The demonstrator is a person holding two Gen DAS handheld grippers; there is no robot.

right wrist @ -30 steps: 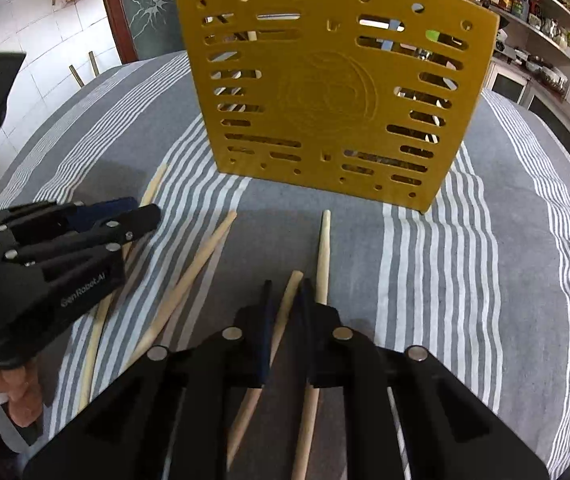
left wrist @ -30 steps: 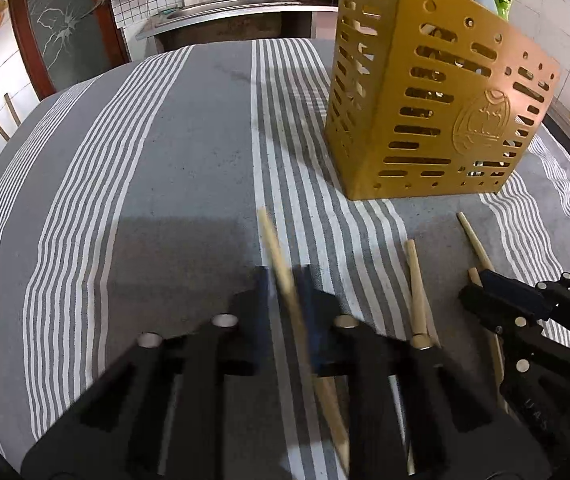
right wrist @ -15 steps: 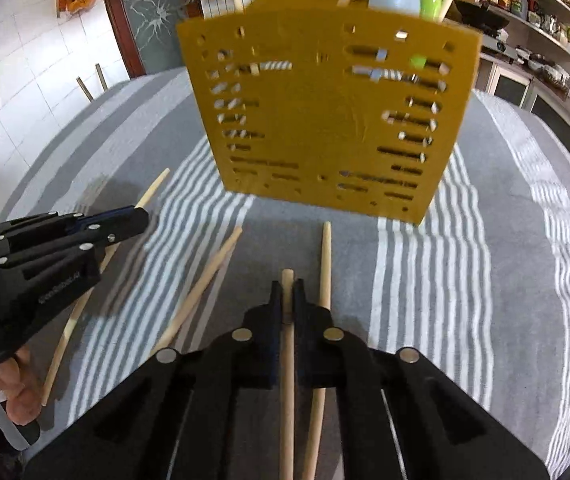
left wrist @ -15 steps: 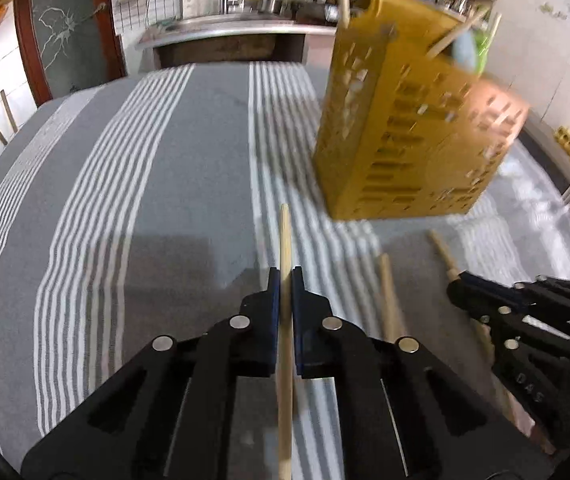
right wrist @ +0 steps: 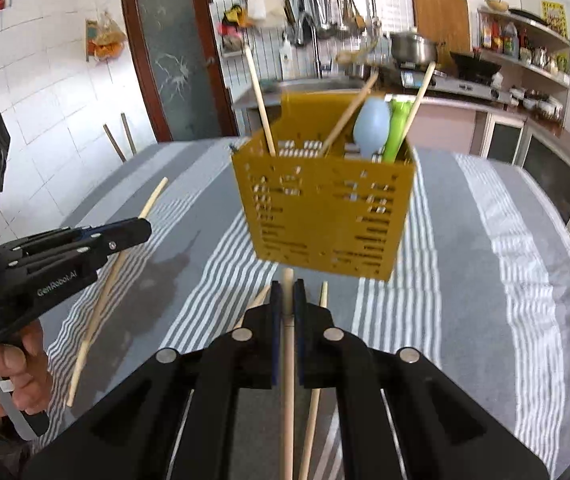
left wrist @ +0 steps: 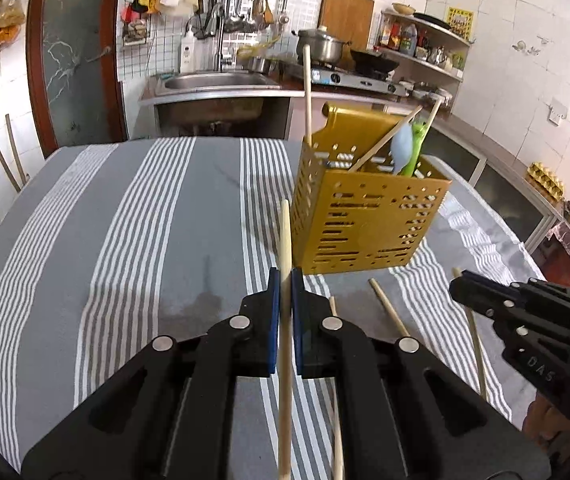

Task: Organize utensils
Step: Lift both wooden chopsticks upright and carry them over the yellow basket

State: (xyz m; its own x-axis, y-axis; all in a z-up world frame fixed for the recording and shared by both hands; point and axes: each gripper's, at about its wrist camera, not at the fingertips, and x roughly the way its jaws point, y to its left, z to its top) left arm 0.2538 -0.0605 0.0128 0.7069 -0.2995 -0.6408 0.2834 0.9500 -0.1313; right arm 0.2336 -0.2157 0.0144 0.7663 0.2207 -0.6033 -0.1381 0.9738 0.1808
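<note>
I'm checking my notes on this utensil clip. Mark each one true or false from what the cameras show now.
1. Each gripper is shut on a chopstick. True: the left gripper pinches one chopstick, the right gripper another chopstick.
2. The yellow basket is empty. False: it holds chopsticks, a pale blue spoon and a green utensil.
3. Loose chopsticks lie on the striped cloth. True.
4. The basket lies on its side. False: it stands upright.

White tiled walls (left wrist: 525,40), steel sink (left wrist: 213,82)
</note>
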